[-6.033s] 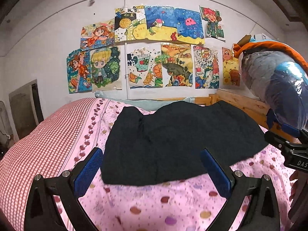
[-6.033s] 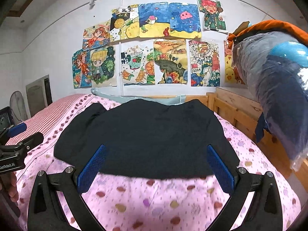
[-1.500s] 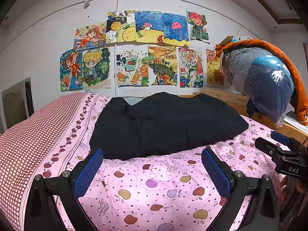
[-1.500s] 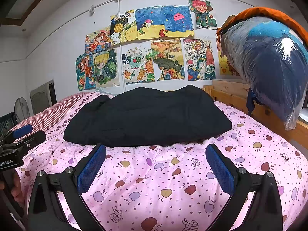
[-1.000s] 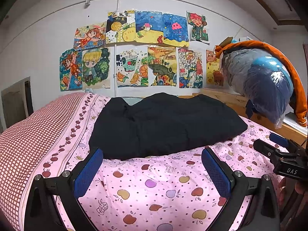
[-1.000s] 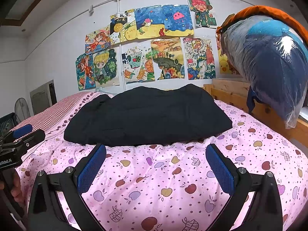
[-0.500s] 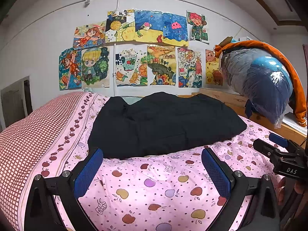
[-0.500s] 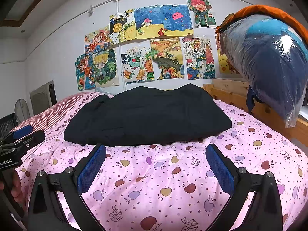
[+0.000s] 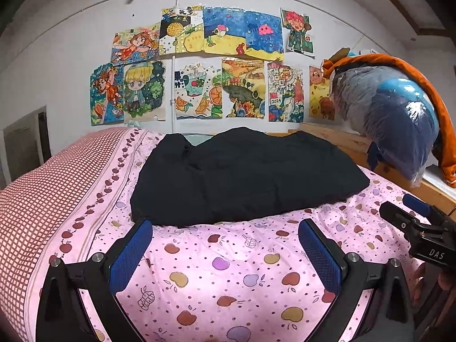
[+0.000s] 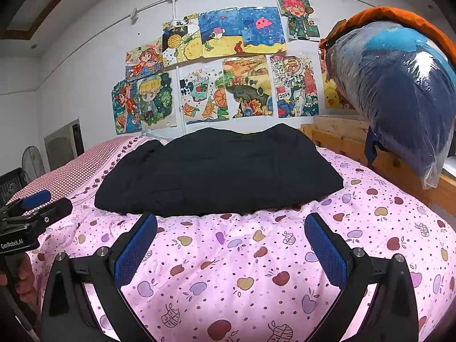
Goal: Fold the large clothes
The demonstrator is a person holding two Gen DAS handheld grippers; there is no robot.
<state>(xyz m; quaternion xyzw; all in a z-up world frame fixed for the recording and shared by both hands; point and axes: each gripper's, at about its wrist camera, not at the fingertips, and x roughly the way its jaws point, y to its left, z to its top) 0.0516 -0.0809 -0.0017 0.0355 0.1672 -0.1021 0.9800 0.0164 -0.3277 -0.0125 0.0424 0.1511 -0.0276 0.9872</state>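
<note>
Black garment (image 9: 245,176) lies folded in a low heap at centre frame on the pink apple-print bedspread (image 9: 228,268), toward the far end of the bed near the wall of drawings (image 9: 211,68); same heap sits centre frame in the right wrist view (image 10: 219,173). Left wrist view alone shows the right gripper's black body marked DAS at the lower right edge, with part of a hand (image 9: 444,279) under it, and a wide stretch of red checked cover (image 9: 42,188) on the left. Right wrist view alone shows the left gripper's body at the lower left edge, a fan (image 10: 32,164) and dark crate at far left, and the wooden bed rail (image 10: 339,139) plainer at right. Plastic-wrapped blue bundle (image 10: 399,91) with orange cloth over it fills the upper right in both views. Left gripper (image 9: 225,236) spread wide, blue pads (image 9: 129,253) well apart, nothing between them, hovering over the bedspread, tips just short of the garment's near edge. Right gripper (image 10: 230,229) likewise spread wide, blue pads (image 10: 326,249) apart, holding nothing, not touching the garment.
</note>
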